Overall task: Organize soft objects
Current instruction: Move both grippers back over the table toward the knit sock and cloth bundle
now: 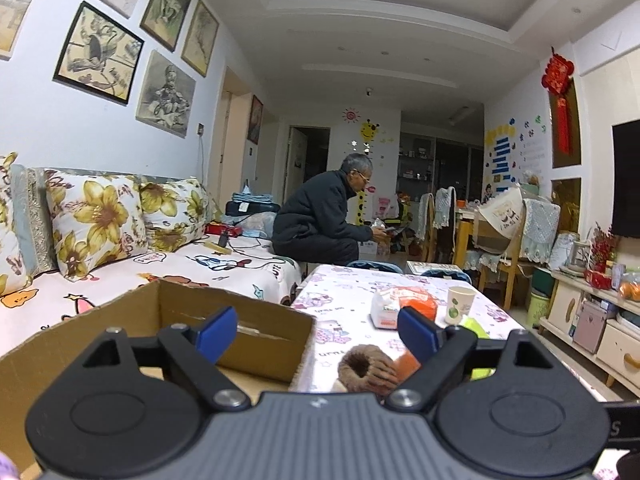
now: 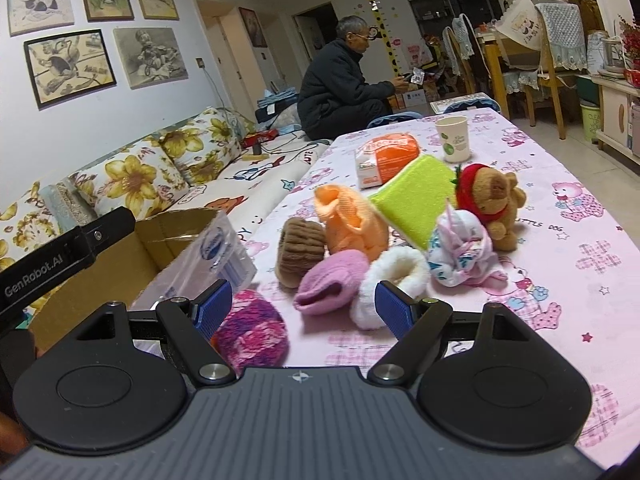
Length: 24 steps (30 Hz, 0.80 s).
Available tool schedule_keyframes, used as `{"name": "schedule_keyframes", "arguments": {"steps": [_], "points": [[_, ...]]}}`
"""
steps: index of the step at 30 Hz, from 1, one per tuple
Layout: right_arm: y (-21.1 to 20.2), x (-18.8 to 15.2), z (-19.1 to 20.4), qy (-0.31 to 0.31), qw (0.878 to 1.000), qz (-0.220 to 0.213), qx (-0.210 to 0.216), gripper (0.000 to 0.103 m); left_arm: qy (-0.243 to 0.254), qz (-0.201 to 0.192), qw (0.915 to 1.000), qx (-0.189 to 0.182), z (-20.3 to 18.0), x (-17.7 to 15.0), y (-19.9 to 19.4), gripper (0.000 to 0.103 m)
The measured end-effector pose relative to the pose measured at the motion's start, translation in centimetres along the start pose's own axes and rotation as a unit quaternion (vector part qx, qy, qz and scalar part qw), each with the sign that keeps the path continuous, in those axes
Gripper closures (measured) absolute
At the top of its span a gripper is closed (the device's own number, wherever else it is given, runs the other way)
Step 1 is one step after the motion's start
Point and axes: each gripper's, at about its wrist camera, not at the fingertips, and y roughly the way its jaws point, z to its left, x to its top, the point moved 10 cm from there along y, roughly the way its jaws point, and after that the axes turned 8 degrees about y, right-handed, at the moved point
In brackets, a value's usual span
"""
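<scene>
Soft pile sits on the pink-print table [image 2: 560, 264], centre of the right wrist view; cardboard box [image 2: 120, 264] stands open at the table's 9 o'clock edge, with a plastic pack [image 2: 208, 256] leaning at its near corner. Right gripper [image 2: 304, 304] spread, nothing between the blue pads; the multicoloured knit ball [image 2: 250, 332] lies just beside its left pad, the white fluffy cuff [image 2: 394, 276] just beside the right. Left gripper [image 1: 316, 330] also spread wide and empty, hovering over the box rim, with the brown ribbed cuff [image 1: 366, 368] low between its fingers but beyond them, on the table. Handling, by judgement: all knit or plush, light, squashy, not fragile, not slippery; jaws should close well in and bite through the bulk, not the fuzz. Pink hat [image 2: 330, 280] lies on its side, opening toward 6 o'clock, long axis running 8 to 2; take it across the folded brim. Orange knit piece [image 2: 352, 224] stands upright, mouth up. Brown cuff in the right view [image 2: 300, 252] is on its side, axis roughly 9 to 3. Teddy bear [image 2: 494, 200] sits upright at 2 o'clock of the pile; grip the torso. Green sponge [image 2: 416, 196] tilts, propped on the heap. Paper cup [image 2: 454, 138] at 12 o'clock, well apart from the pile.
</scene>
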Motion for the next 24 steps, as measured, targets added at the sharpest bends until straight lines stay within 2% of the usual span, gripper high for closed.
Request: {"name": "schedule_keyframes", "arguments": {"steps": [24], "points": [[1.1,0.9,-3.7,0.037,0.998,-0.017,-0.052,0.004,0.076,0.036,0.9952,-0.051,-7.3,-2.9,1.8,0.014]]}}
